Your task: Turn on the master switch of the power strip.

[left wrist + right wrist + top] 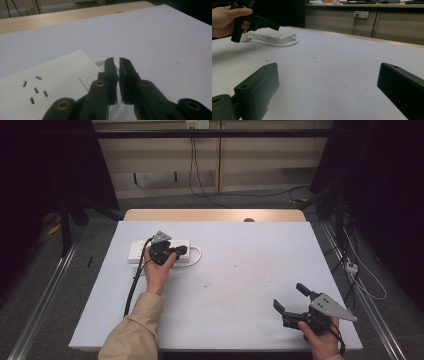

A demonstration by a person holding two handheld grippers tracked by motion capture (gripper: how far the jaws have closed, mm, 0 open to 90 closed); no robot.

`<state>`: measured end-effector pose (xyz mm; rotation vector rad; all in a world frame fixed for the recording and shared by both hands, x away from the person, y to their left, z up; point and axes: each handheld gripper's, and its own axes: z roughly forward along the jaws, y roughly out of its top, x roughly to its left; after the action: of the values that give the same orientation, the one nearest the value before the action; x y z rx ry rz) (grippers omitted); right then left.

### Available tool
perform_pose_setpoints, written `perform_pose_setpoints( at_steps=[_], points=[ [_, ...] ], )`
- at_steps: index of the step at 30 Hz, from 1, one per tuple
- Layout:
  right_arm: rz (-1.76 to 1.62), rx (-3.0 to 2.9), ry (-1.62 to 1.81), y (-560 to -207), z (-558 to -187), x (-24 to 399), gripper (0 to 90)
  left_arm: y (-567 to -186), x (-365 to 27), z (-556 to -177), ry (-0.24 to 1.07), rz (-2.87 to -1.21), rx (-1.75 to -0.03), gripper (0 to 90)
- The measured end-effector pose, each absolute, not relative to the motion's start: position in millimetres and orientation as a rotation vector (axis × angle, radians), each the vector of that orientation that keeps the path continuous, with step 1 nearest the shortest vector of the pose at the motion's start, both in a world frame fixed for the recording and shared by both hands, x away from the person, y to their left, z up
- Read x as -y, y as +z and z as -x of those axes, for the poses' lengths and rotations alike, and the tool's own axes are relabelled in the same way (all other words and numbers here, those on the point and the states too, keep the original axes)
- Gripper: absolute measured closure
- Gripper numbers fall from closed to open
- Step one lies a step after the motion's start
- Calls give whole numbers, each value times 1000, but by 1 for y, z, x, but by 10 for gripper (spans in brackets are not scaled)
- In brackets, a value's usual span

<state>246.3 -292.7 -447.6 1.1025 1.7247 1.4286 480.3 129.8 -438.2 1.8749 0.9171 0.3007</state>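
At the far left of the white table (240,270) lies the white power strip (137,251); we hold the left gripper (116,65) over its switch end, jaws nearly together with nothing between them. Our right gripper (290,298), near the front right corner, stands wide apart.

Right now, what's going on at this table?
A person holds tongs in each hand. The left tongs, nearly shut with nothing between them, hover over the end of a white power strip near its switch. The right tongs sit wide open at the table's near right corner, away from the strip.
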Motion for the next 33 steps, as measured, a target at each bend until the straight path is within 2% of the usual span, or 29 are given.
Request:
perform_pose_setpoints(
  at_steps=[33],
  points=[
    [-1101,-1722,1425,-447,-245,293,33,-451,-130,-491,325,-1901,-985,900]
  ],
)
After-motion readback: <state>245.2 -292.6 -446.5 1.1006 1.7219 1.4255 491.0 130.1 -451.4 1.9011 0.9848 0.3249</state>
